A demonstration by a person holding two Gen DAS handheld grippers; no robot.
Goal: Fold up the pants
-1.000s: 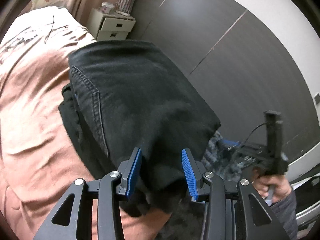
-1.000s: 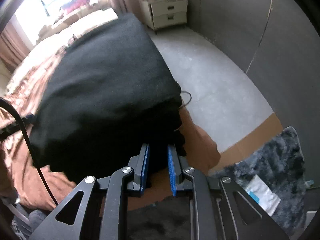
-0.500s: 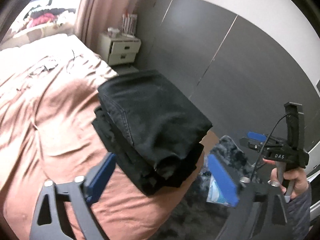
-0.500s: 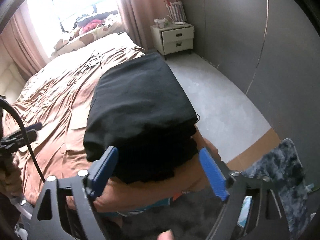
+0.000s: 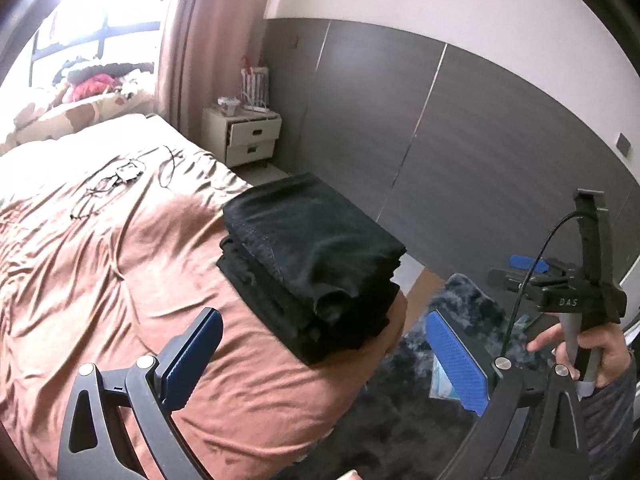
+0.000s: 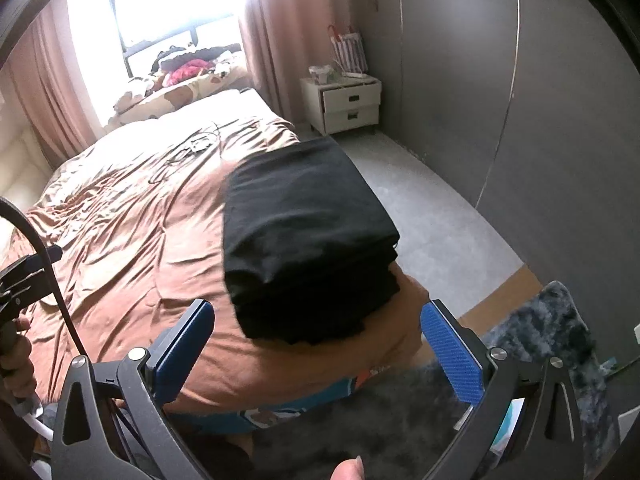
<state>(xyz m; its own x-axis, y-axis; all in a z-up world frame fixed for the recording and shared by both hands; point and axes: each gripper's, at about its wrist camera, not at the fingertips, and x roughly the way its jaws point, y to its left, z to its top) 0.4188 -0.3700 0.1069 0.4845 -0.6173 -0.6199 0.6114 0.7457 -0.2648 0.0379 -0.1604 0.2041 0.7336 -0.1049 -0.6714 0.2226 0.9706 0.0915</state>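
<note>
A: At frame centre, our folded black denim pants (image 5: 312,264) lie stacked on the rust-brown bedsheet (image 5: 120,280) corner.

B: Left gripper (image 5: 324,356) opening, right gripper (image 6: 320,344) opening, nothing between either. Folding looks complete; next we inspect edges.

I see a bedroom with a bright window (image 6: 168,12) flanked by pink curtains (image 6: 276,36). A white two-drawer nightstand (image 6: 348,102) stands against the dark grey panelled wall (image 6: 520,100), beside the bed (image 6: 120,220) with its rumpled tan cover. Grey floor (image 6: 432,216); a dark shaggy rug (image 6: 552,332) lies nearby.
</note>
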